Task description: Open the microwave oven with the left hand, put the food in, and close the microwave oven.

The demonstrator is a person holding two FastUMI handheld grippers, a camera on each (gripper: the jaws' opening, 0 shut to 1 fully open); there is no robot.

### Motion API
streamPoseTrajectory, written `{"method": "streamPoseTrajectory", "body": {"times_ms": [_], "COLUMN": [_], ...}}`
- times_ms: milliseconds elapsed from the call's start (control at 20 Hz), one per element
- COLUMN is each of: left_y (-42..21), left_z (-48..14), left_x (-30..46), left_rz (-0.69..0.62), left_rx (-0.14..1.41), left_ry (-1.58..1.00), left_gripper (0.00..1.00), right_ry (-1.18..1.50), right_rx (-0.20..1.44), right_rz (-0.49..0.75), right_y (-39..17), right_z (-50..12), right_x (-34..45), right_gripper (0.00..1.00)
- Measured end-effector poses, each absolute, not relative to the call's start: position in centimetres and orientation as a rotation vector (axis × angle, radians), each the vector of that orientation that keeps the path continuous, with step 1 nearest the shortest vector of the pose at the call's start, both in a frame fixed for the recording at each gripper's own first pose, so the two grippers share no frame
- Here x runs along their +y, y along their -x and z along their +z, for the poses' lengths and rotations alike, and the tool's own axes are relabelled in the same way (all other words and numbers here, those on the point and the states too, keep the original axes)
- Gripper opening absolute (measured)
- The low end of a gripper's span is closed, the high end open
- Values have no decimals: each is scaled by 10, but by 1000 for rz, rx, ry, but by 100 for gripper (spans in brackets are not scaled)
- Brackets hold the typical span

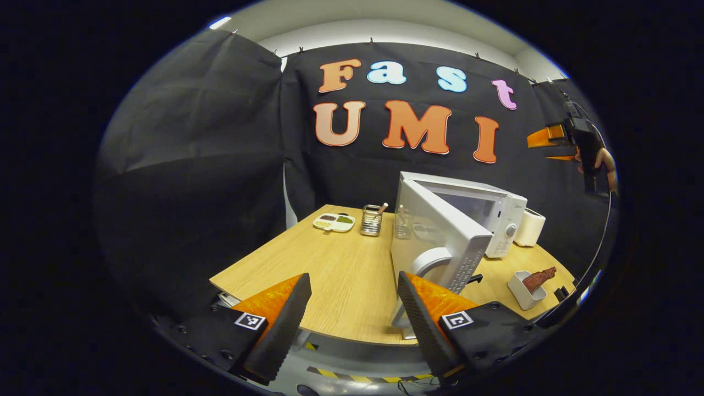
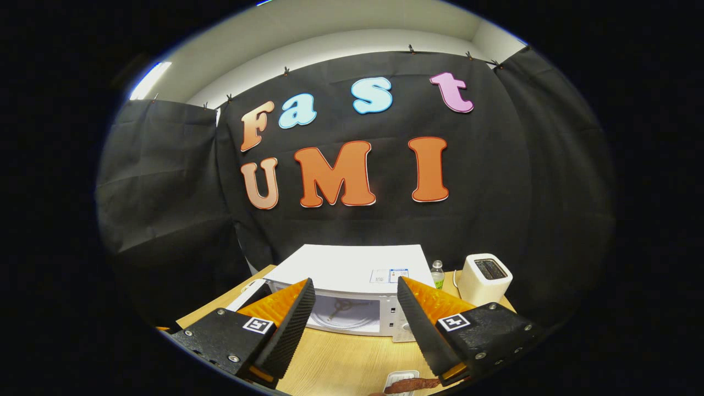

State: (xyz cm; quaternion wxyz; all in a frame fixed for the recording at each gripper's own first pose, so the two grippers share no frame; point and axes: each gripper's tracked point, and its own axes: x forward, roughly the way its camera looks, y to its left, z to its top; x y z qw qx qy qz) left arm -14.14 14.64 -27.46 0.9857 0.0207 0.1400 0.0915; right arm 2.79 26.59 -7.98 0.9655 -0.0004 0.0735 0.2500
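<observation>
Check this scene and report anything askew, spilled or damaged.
Nothing stands out. The microwave door hangs open, as the task needs. The food sits upright in its white cup on the table, unspilled.

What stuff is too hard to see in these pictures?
- Food in the right gripper view: cut off by the bottom edge.
- Microwave inside, left gripper view: hidden behind its open door.
- Divided plate, left gripper view: contents too small to name.
</observation>
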Motion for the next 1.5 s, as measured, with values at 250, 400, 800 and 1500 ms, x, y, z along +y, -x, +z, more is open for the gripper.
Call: {"method": "streamPoseTrajectory", "body": {"times_ms": [250, 400, 800, 1500], "left_y": [133, 125, 108, 95], "left_z": [-237, -218, -162, -141], "left_x": [164, 175, 189, 175], "left_rz": [234, 257, 291, 252], "left_rx": [201, 168, 96, 91], "left_ry": [-27, -30, -55, -100], "left_gripper": [100, 100, 100, 97], "right_ry": [-6, -26, -151, -471], "right_rx": [129, 104, 0, 312], "right_rz": [458, 415, 287, 143], "right_y": [-33, -38, -49, -40], "right_z": [-85, -87, -121, -329], "right_x": [233, 209, 132, 73], "right_gripper": [93, 93, 93, 95]}}
